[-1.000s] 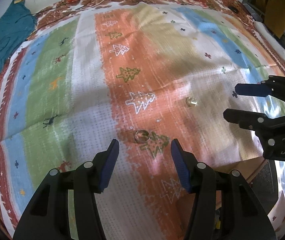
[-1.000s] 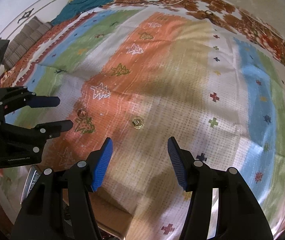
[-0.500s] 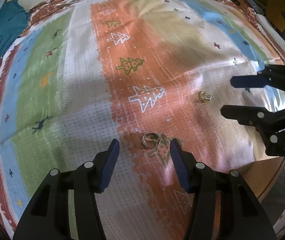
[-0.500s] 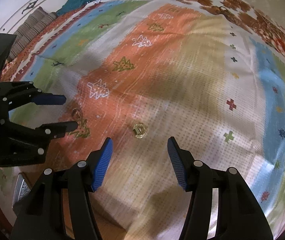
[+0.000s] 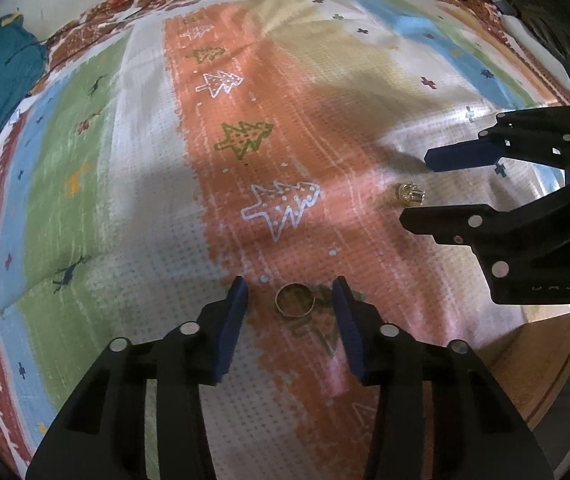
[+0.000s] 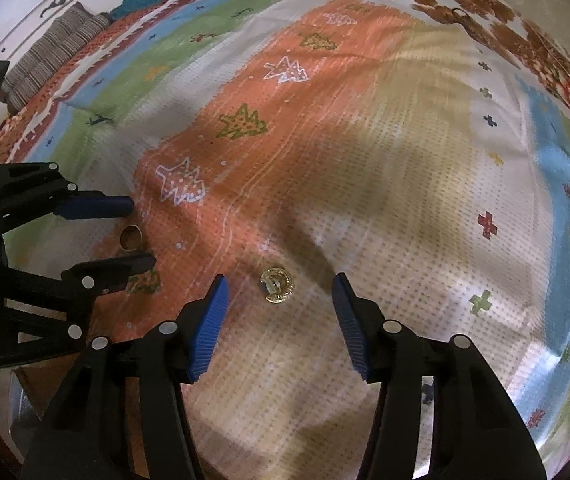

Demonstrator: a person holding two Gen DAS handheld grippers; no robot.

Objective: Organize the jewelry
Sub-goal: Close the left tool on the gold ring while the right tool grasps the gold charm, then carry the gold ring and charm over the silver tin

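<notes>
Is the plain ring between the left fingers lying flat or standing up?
Flat. The plain ring shows its full round hole on the cloth.

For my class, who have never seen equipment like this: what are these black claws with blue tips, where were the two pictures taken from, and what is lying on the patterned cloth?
There is no robot here. A person holds one hand-held gripper in each hand, and a wide-angle camera on each looks along its two fingers. One picture comes from the left hand-held gripper, the other from the right hand-held gripper; each also sees the other at its edge. On the striped cloth with its tree prints lie a plain gold ring and an ornate gold ring. Each lies between the fingers of one gripper, whose jaws are closing, but the blue pads do not touch either, so nothing is held yet.
</notes>
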